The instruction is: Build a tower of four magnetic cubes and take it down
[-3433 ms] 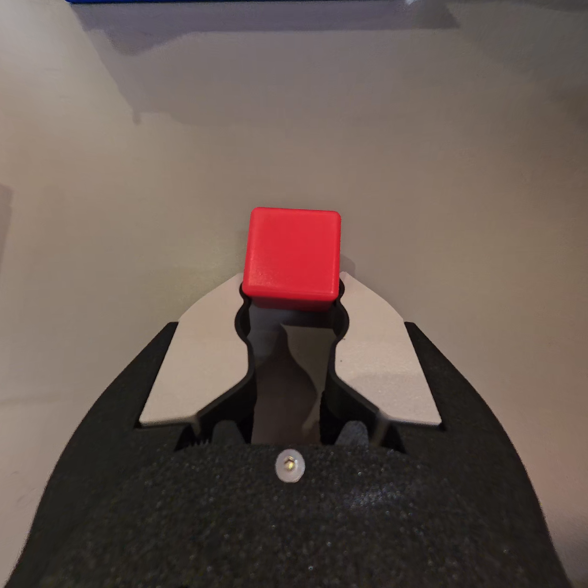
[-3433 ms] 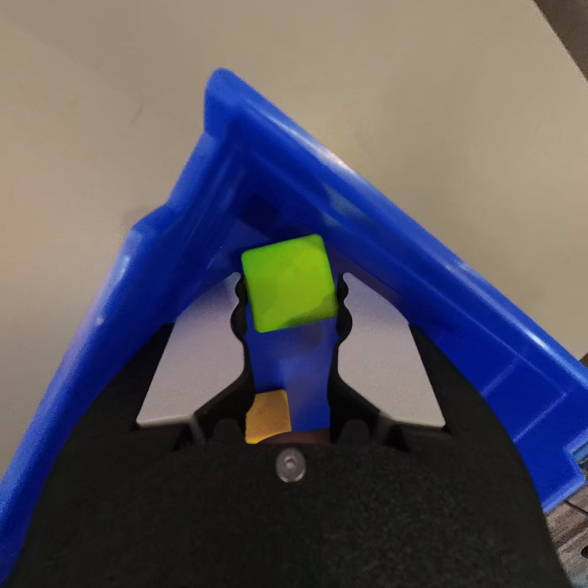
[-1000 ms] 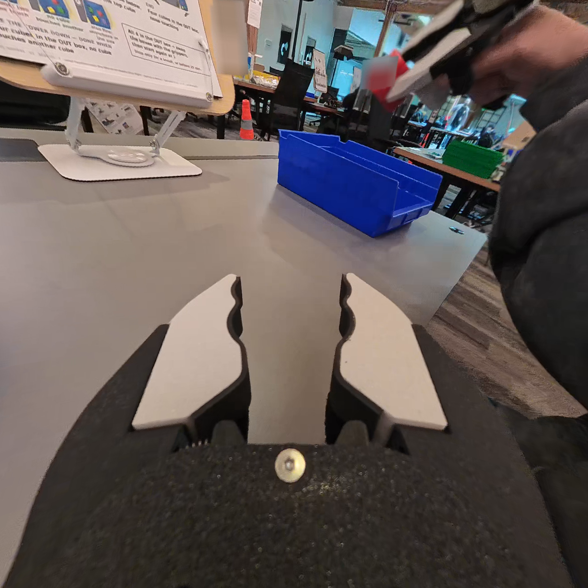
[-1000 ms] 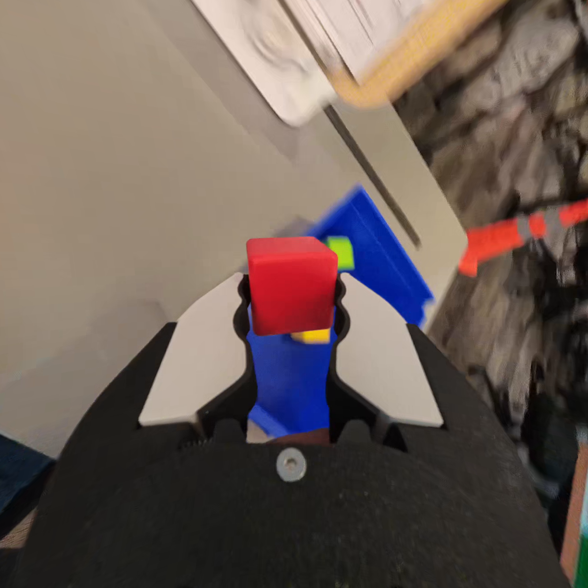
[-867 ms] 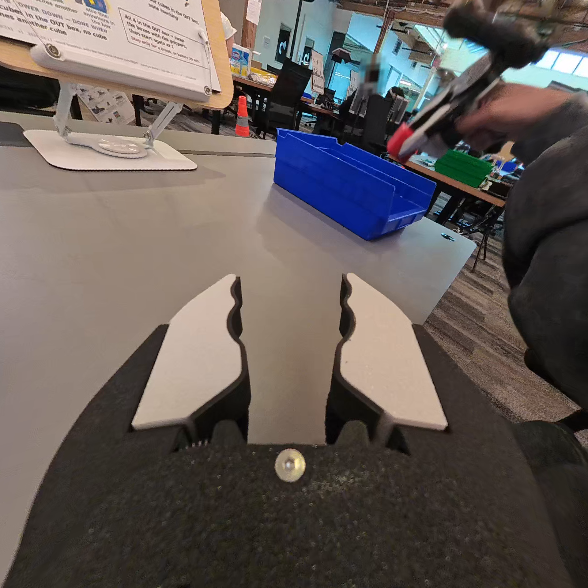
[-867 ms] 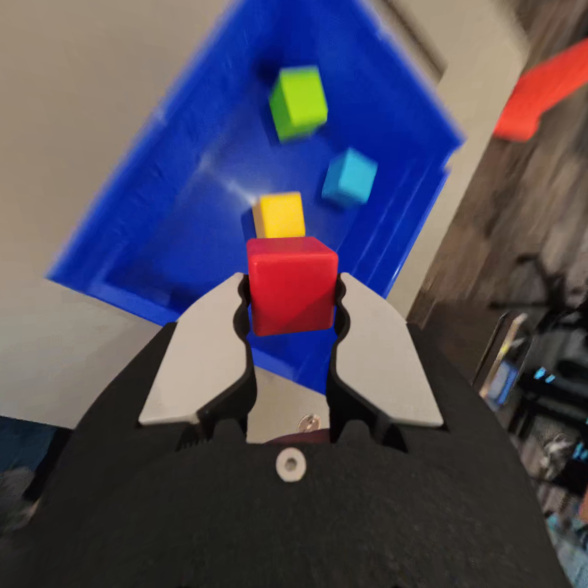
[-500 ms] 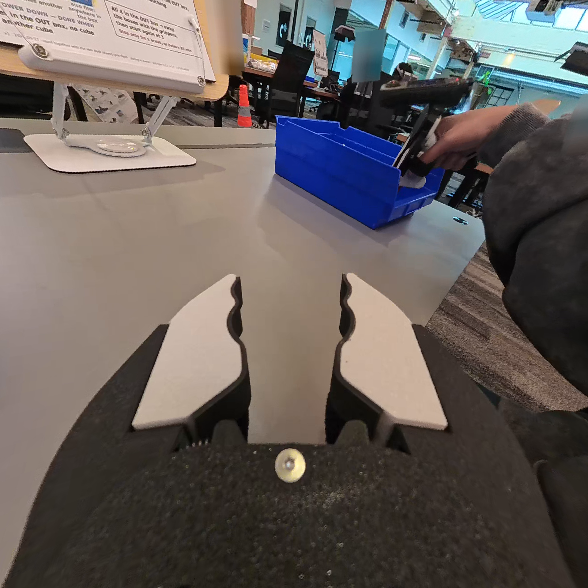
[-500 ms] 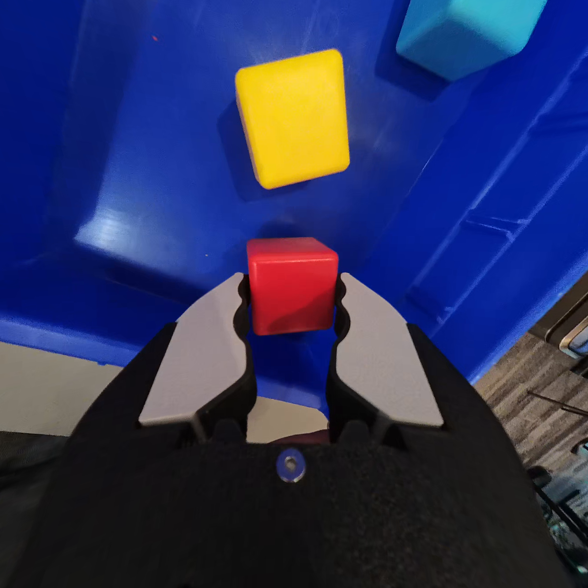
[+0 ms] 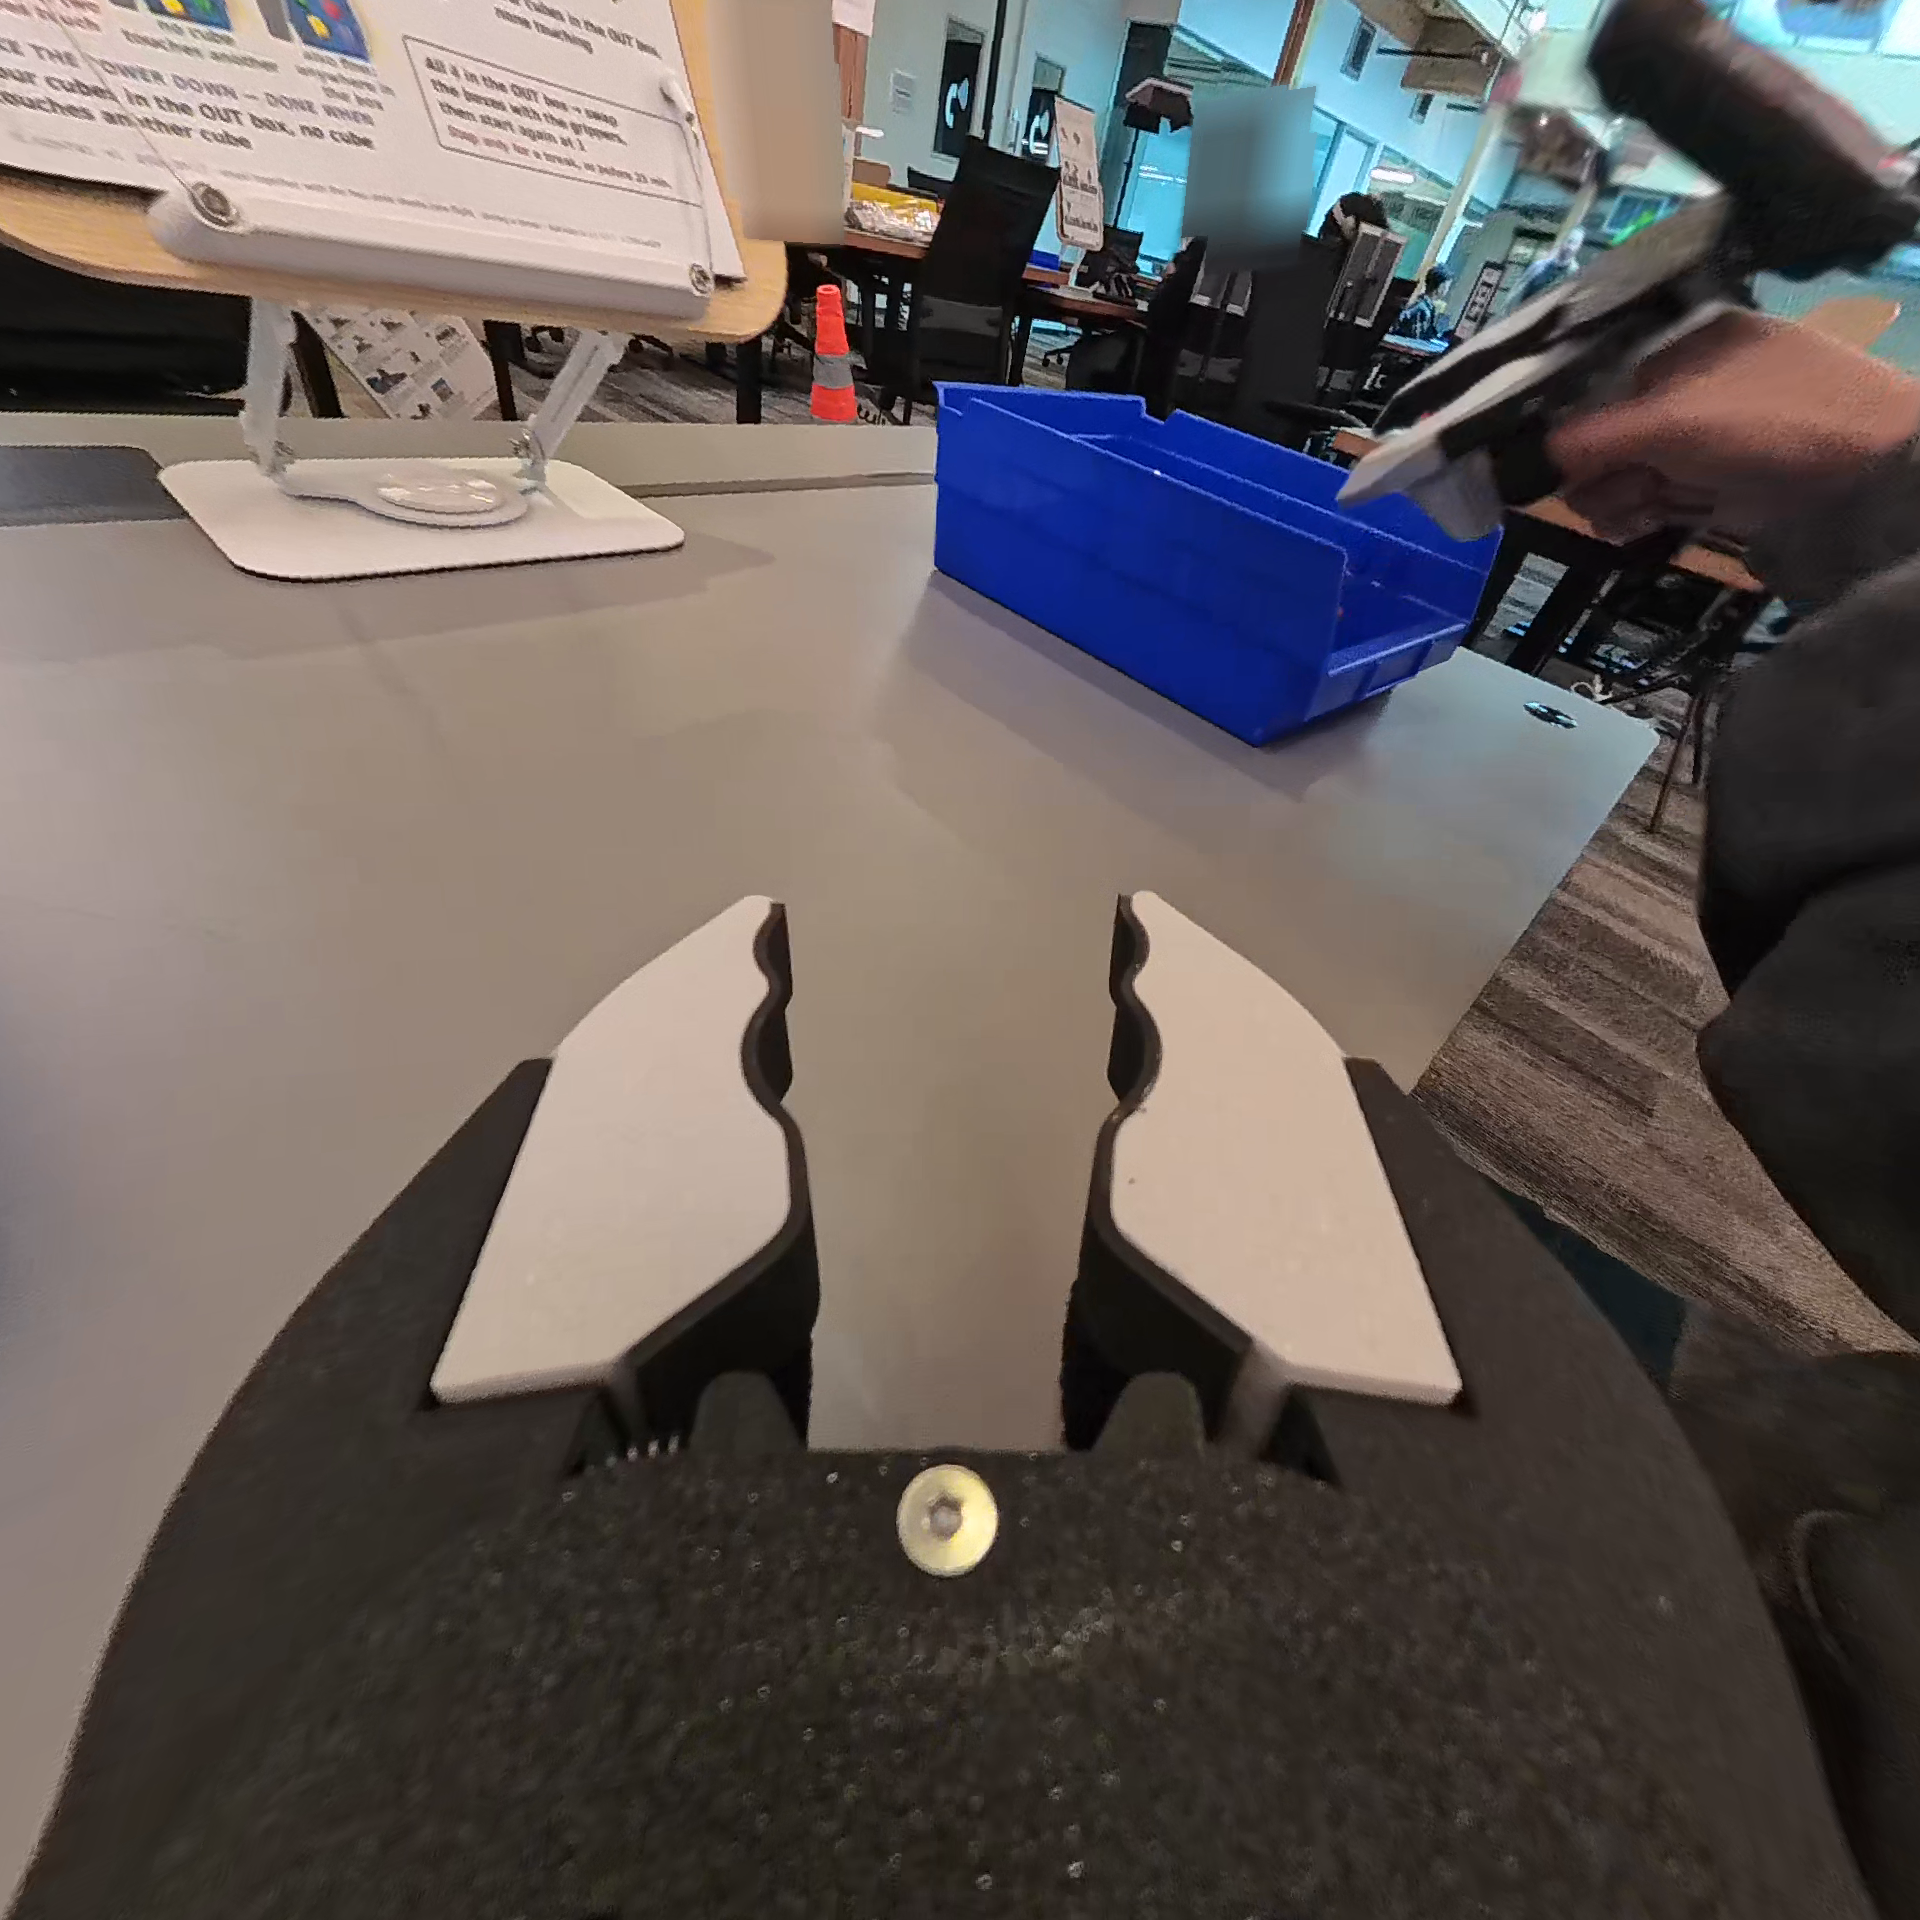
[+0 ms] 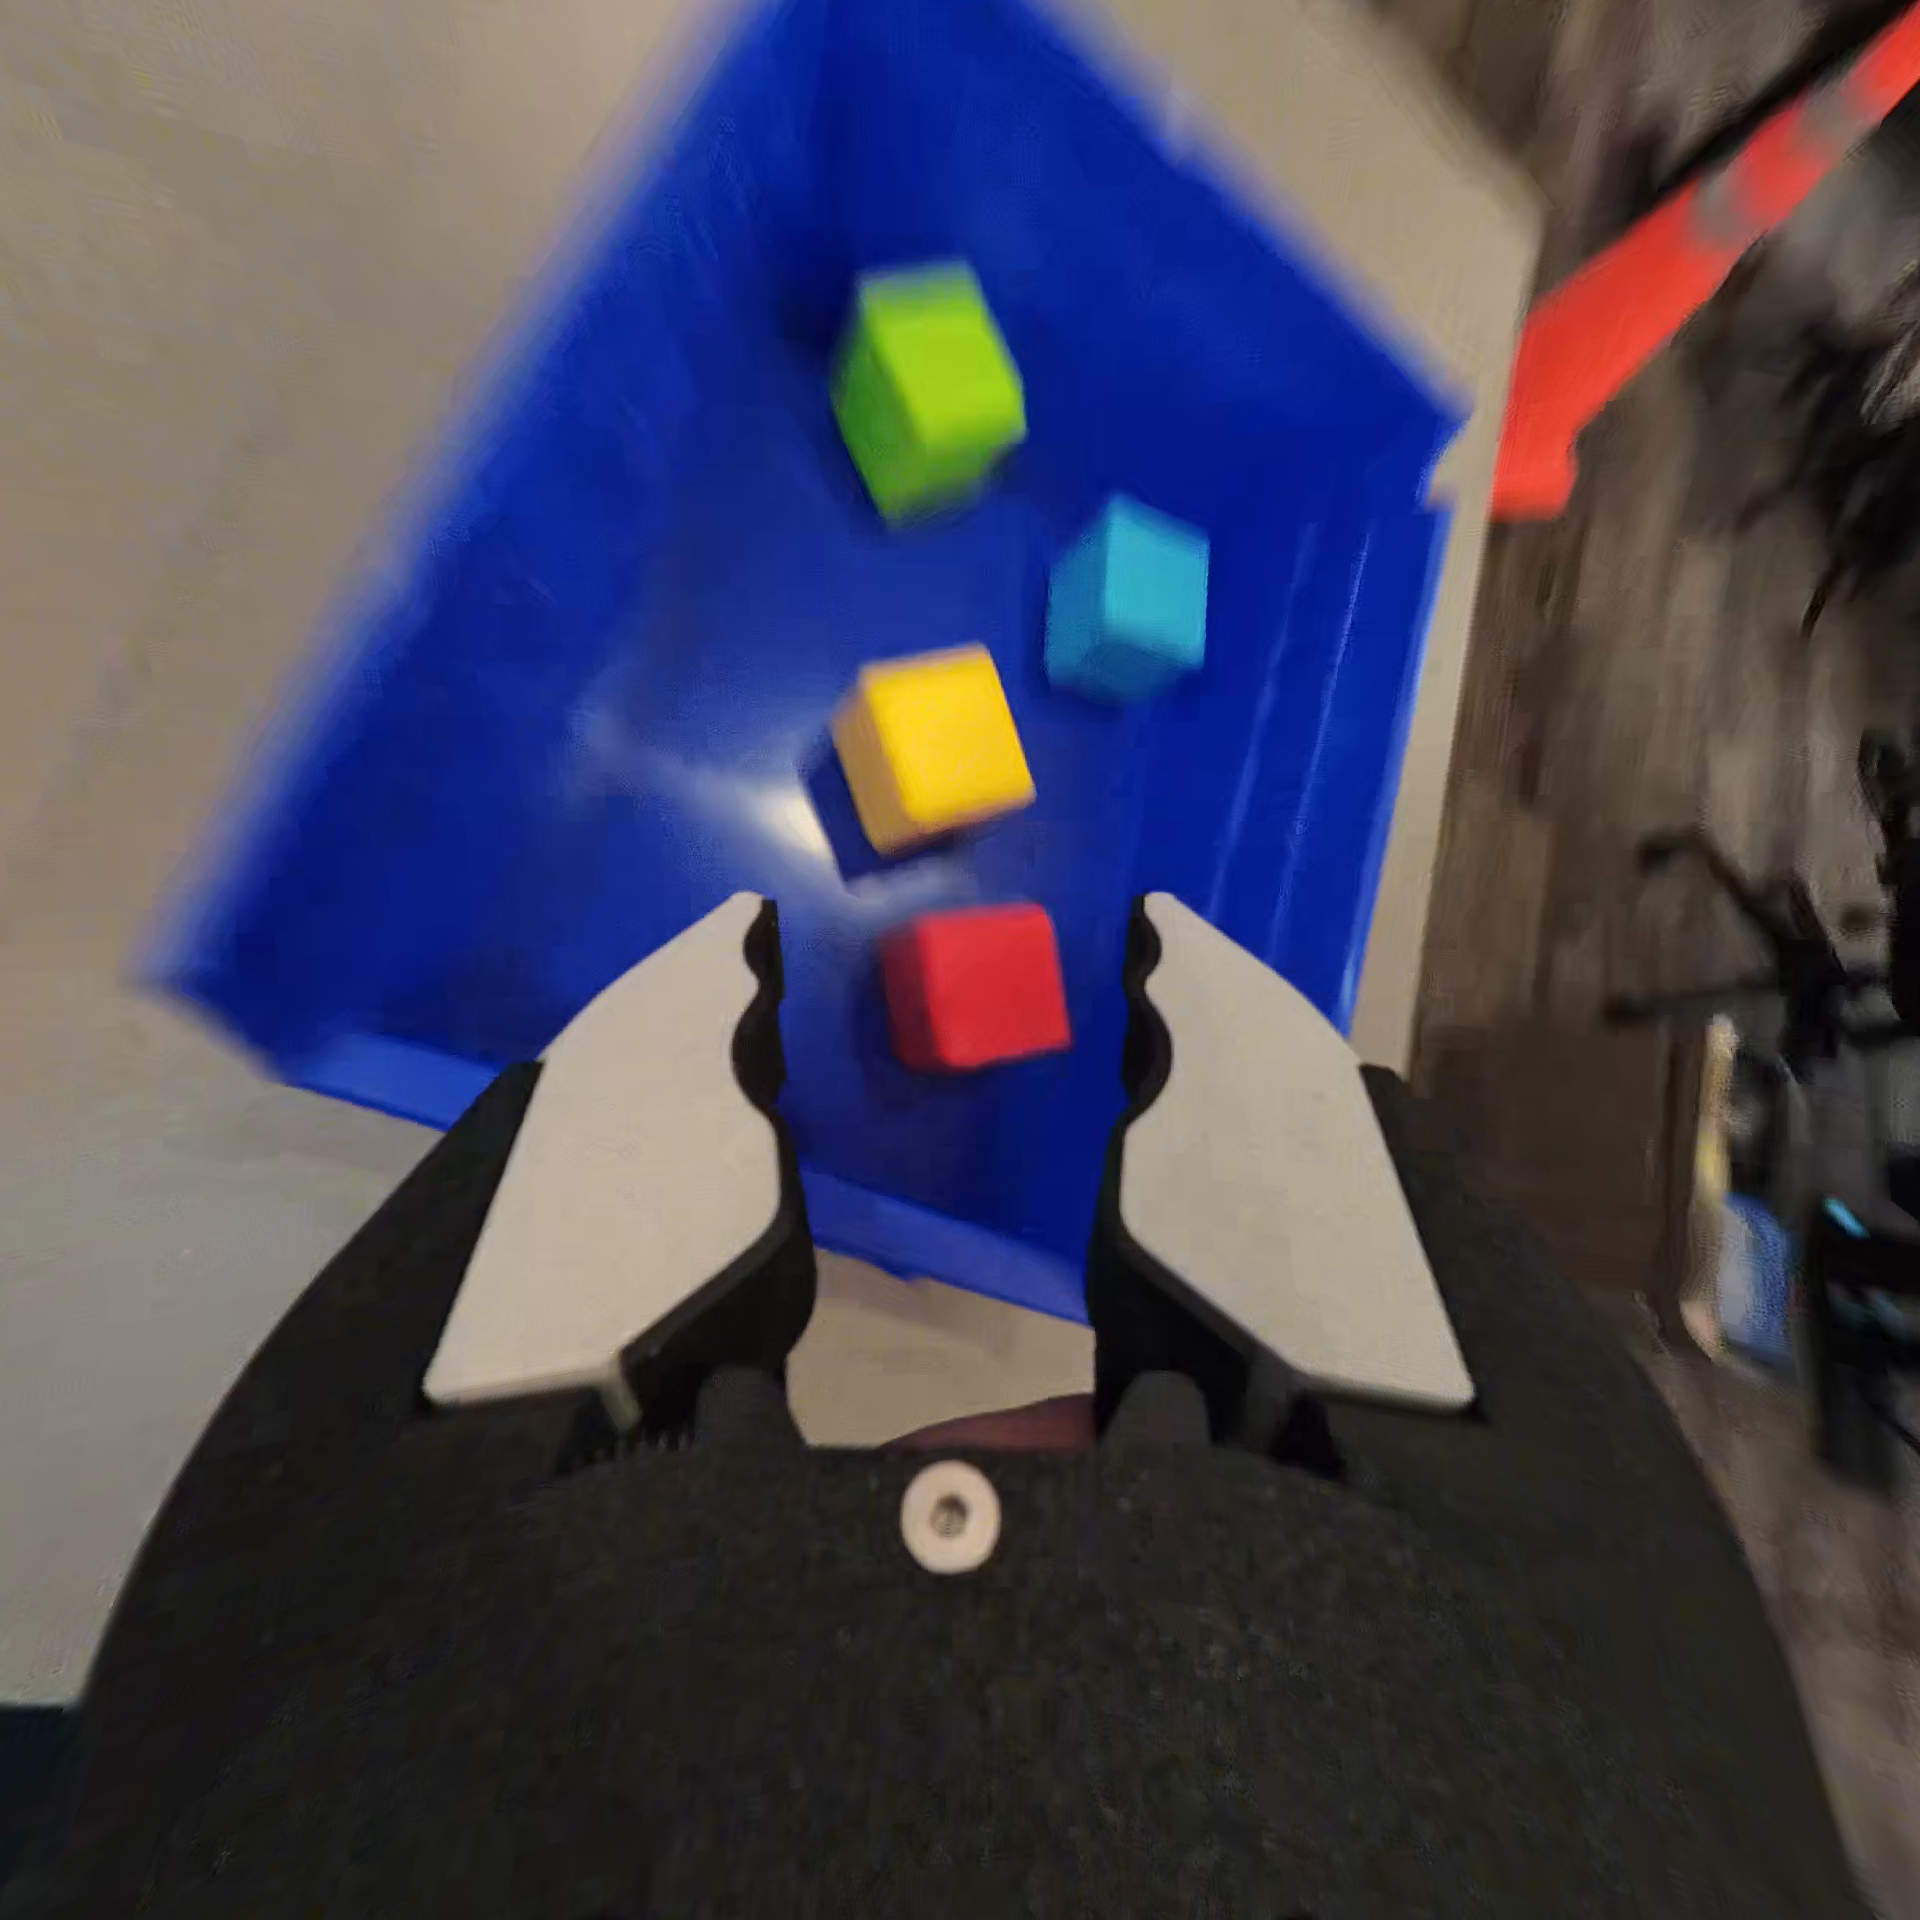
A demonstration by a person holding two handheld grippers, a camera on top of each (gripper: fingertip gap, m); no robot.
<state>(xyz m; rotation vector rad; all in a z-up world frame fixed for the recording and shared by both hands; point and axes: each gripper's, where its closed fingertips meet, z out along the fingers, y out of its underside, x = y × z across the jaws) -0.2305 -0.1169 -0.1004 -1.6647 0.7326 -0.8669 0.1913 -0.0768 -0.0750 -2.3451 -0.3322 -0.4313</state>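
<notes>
I see all four cubes lying loose on the floor of the blue bin (image 10: 499,727), none stacked and none touching. The red cube (image 10: 975,985) is nearest my right hand-held gripper (image 10: 954,925), the yellow cube (image 10: 935,743) just beyond it, the cyan cube (image 10: 1127,597) off to the right near the bin's side wall, and the green cube (image 10: 928,384) farthest in. This view is blurred, so finer detail on the cubes is lost.

My right hand-held gripper hangs above the bin with its jaws spread wide and nothing between them; the red cube shows through the gap, well below the tips.

My left hand-held gripper (image 9: 948,914) is also wide and empty, held low over the bare grey bench (image 9: 416,831). From its view the bin (image 9: 1174,561) sits toward the far right corner of the bench, and the right hand-held gripper (image 9: 1382,473) shows blurred above the bin's near end, held in a hand (image 9: 1704,457).

At the far left of the bench stands a white stand (image 9: 416,509) carrying a printed sheet (I leave its wording aside). Behind the bench, an orange cone (image 9: 831,358) stands on the floor among desks and chairs.
</notes>
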